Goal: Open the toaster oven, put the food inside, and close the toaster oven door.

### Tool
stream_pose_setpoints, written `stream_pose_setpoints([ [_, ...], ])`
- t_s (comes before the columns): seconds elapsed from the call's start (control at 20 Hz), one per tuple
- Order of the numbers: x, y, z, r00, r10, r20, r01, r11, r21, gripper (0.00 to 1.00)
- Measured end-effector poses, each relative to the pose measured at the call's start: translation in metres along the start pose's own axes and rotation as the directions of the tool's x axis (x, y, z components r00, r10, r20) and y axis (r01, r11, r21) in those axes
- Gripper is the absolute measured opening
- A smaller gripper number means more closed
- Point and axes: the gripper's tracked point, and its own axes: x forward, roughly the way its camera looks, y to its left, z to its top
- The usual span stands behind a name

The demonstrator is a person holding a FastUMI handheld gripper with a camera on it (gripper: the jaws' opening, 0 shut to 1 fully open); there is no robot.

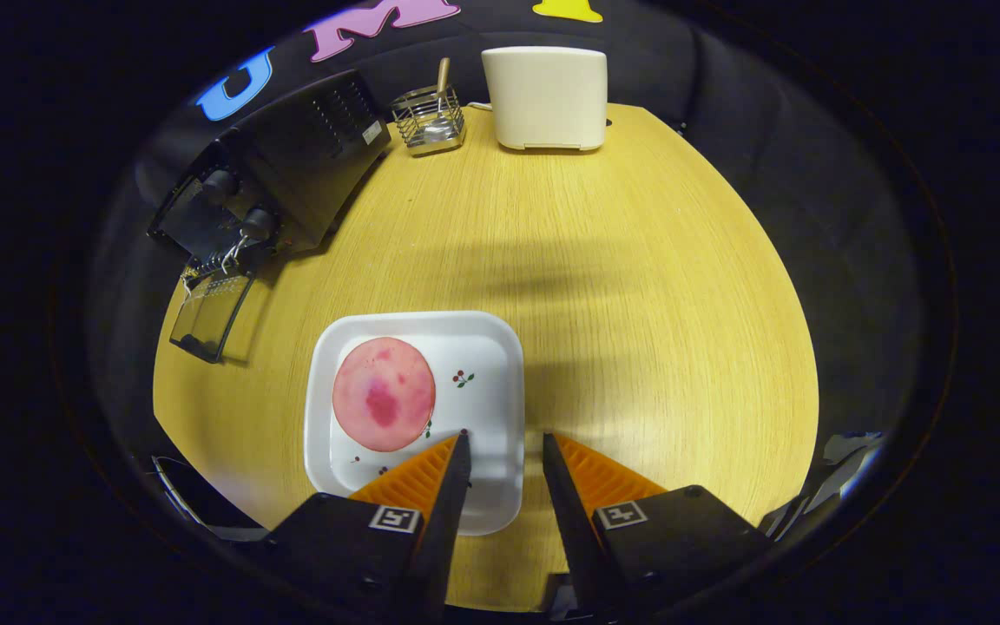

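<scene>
A round pink slice of food point(384, 393) lies on a white square plate point(487, 365) on the wooden table, just ahead of my left finger. My gripper point(505, 438) hovers open above the plate's near right corner, with nothing between its fingers. The black toaster oven point(279, 169) stands at the table's far left corner. Its glass door point(209, 314) hangs open, folded down toward the table edge.
A cream-coloured appliance point(546, 97) stands at the far edge of the table point(639, 286). Left of it is a small wire basket point(429, 120) holding a wooden-handled utensil. The wide stretch of tabletop between plate and appliance is bare wood.
</scene>
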Motion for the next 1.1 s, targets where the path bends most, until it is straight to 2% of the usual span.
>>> stream_pose_setpoints([
  [0.05,0.001,-0.001,-0.001,1.000,-0.002,-0.011,0.002,1.000,-0.002,0.47],
  [0.15,0.000,-0.003,-0.001,1.000,-0.006,-0.015,0.007,1.000,0.016,0.29],
  [0.2,0.001,-0.003,-0.001,1.000,-0.005,-0.018,0.005,1.000,0.017,0.27],
  [0.35,0.001,0.002,-0.003,0.998,0.040,-0.047,-0.038,0.998,0.057,0.11],
  [0.5,0.000,0.004,-0.002,0.995,0.080,-0.061,-0.073,0.991,0.110,0.05],
  [0.6,0.001,0.004,-0.004,0.993,0.097,-0.070,-0.084,0.984,0.160,0.05],
  [0.7,-0.002,0.009,-0.008,0.988,0.138,-0.074,-0.114,0.957,0.268,0.05],
  [0.85,-0.012,0.018,-0.011,0.980,0.196,-0.037,-0.162,0.892,0.421,0.05],
  [1.1,-0.038,0.026,-0.011,0.979,0.203,0.029,-0.191,0.853,0.486,0.05],
])
